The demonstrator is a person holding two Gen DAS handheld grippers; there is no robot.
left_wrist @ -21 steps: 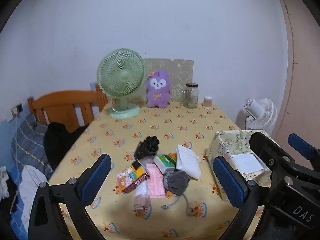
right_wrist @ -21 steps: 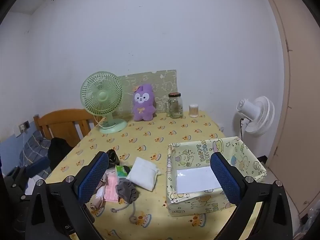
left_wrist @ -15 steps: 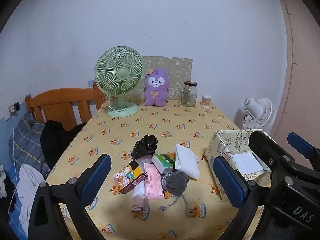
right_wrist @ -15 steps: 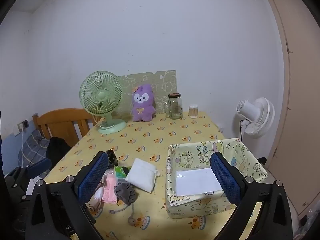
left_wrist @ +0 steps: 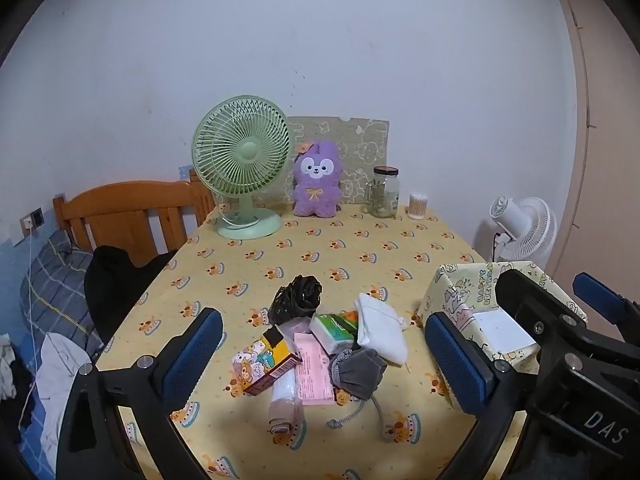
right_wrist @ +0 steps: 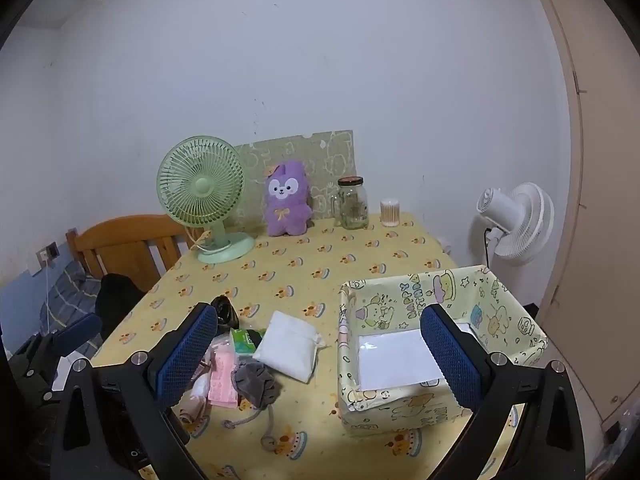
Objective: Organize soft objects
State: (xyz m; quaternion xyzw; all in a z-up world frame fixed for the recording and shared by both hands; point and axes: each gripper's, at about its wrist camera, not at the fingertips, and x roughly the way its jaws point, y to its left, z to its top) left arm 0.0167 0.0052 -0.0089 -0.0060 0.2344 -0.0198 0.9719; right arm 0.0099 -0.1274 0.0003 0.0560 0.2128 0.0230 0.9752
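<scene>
A pile of small soft things lies on the yellow tablecloth (left_wrist: pixel 320 252): a grey drawstring pouch (left_wrist: pixel 358 370), a white pouch (left_wrist: pixel 380 328), a green tissue pack (left_wrist: pixel 334 330), a pink packet (left_wrist: pixel 314 368), a black bag (left_wrist: pixel 298 298), a cartoon box (left_wrist: pixel 264 362) and a beige roll (left_wrist: pixel 282 404). A patterned fabric box (right_wrist: pixel 436 344) stands to the right, holding only a white sheet. A purple plush (left_wrist: pixel 316 178) sits at the back. My left gripper (left_wrist: pixel 320 354) is open above the pile. My right gripper (right_wrist: pixel 320 354) is open and empty, held between the pile and the box.
A green desk fan (left_wrist: pixel 242 168), a glass jar (left_wrist: pixel 384 192) and a small swab container (left_wrist: pixel 418 206) stand along the back edge. A wooden bed frame (left_wrist: pixel 128 216) with clothes is on the left. A white floor fan (left_wrist: pixel 524 228) stands at the right.
Both grippers have drawn back and risen a little, so the table and pile look slightly farther. Nothing was grasped or moved.
</scene>
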